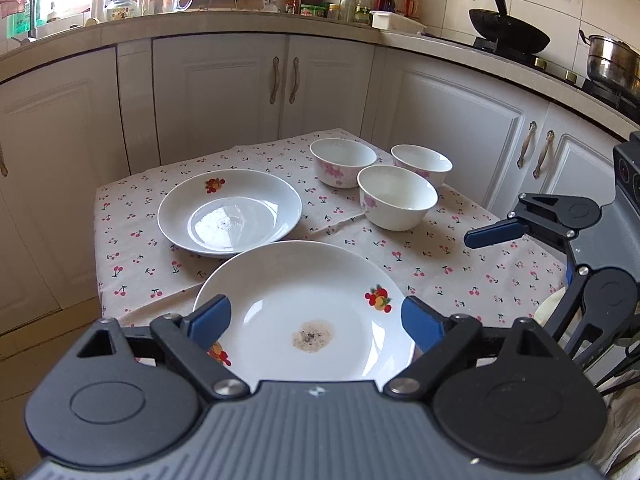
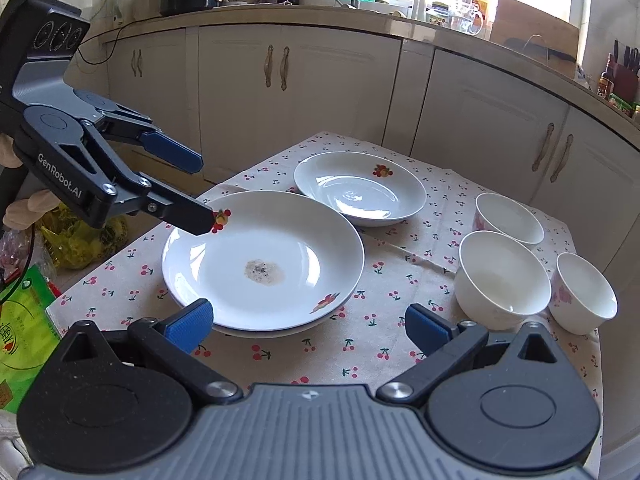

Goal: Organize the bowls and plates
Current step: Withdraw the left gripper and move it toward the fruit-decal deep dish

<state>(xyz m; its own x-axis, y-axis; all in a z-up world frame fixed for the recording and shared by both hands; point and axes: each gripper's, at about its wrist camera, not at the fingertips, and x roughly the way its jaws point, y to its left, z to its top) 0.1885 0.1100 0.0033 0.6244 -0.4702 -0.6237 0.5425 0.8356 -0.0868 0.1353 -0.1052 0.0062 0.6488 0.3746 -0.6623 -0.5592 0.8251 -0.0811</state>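
On a small table [image 2: 280, 360] covered with a cherry-print cloth, in the corner of a kitchen with white cabinets [image 1: 224, 92] on two sides, sit two white plates and three white bowls. The near plate [image 2: 280, 248], with fruit decals and a brownish stain in its middle, lies close to the table's front edge, part of its rim standing over the edge in the left wrist view. The far plate [image 2: 360, 188] sits just behind it, their rims almost touching. The three bowls [image 2: 502, 276] cluster to the right, near the table's right edge, close together. Bare cloth lies open between the plates and the bowls, and along the front right corner. The left gripper [image 2: 206, 192] hangs over the near plate's left rim with its jaws spread wide, nothing between them; its lower fingertip [image 2: 200, 220] appears just at the rim, though contact is hard to judge. The right gripper [image 2: 308, 328] hovers above the front edge of the table, jaws wide and empty, its blue pads [image 2: 188, 324] on either side of open cloth and the plate's near rim. Both gripper bodies hide the table's nearest strip. A second rim seems to show under the near plate, but that cannot be made out for certain. A person's fingers [image 2: 28, 208] show behind the left gripper, mostly cut off.
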